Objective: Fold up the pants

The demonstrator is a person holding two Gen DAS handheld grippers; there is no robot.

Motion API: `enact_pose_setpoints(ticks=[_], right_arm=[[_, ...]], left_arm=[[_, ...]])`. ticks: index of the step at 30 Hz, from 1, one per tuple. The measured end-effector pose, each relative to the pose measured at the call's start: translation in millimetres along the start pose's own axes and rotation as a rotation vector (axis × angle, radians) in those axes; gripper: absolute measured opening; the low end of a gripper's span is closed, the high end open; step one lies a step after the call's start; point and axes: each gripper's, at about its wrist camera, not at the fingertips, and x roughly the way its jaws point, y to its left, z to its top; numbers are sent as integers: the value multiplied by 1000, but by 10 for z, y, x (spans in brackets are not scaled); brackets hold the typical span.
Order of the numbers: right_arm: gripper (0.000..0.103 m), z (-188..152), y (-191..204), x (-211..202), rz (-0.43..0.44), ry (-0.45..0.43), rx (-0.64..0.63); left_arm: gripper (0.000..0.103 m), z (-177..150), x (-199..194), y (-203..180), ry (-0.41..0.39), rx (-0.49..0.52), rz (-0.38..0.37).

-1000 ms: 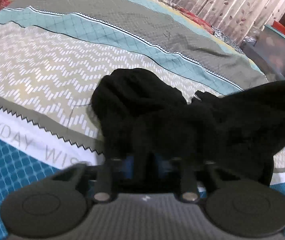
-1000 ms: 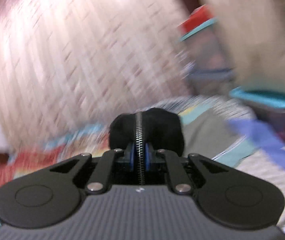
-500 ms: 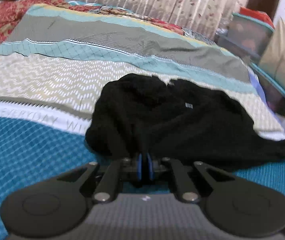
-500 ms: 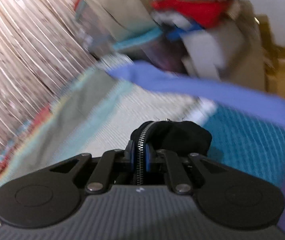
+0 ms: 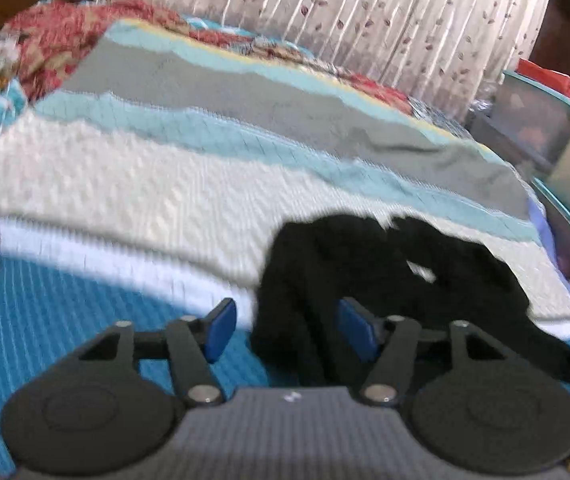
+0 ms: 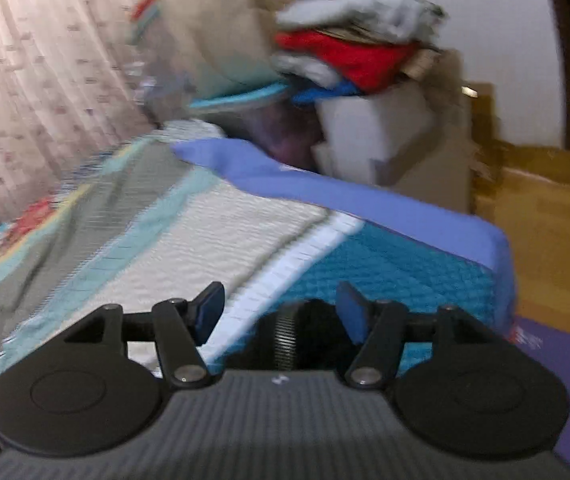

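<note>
Black pants (image 5: 365, 280) lie low right on a bedspread (image 5: 165, 184) banded grey, teal, cream zigzag and blue grid. Upper frame: a cream curtain (image 5: 325, 4) with maroon leaves. Blue pads (image 5: 221, 328) tip black grippers.

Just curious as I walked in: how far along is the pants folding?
Barely begun. The black pants lie bunched on the bedspread, no neat fold visible. Both the left gripper and right gripper are opening, pads off the cloth. Spreading flat and folding remain.

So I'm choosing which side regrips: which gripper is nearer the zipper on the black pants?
Right. The zipper lies between the right gripper's opening jaws; the left gripper straddles plain black fabric, no zipper visible.
</note>
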Motion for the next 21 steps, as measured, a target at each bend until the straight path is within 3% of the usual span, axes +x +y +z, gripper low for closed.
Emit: enact_pose_setpoints(ticks=[2, 6, 9, 11, 12, 16, 17, 18, 19, 20, 21], right_arm=[[64, 64, 261, 41, 88, 17, -88], [66, 131, 1054, 265, 288, 101, -317], [82, 30, 1753, 565, 402, 203, -513], [88, -125, 2201, 790, 488, 238, -650], [88, -214, 2391, 921, 512, 260, -710], [88, -617, 3105, 1582, 517, 388, -893], [88, -770, 3211, 1727, 514, 425, -926], [88, -873, 3324, 1903, 497, 457, -957], [88, -1113, 3391, 1940, 480, 467, -993], [85, -1250, 3420, 2041, 461, 480, -1041], [62, -1386, 3447, 2143, 439, 495, -1103]], left_arm=[[71, 242, 248, -88, -10, 55, 29], [87, 622, 815, -406, 1, 179, 14], [92, 794, 1247, -706, 30, 299, -1], [99, 856, 1499, -899, 57, 368, -20], [102, 865, 1645, -1005, 75, 402, -31], [101, 783, 2085, -1232, 176, 477, -59], [90, 750, 2181, -1245, 208, 489, -72], [62, 684, 2254, -1268, 242, 513, -76], [43, 605, 2305, -1295, 273, 547, -64], [17, 529, 2350, -1319, 297, 591, -32], [13, 437, 2358, -1315, 307, 622, -3]])
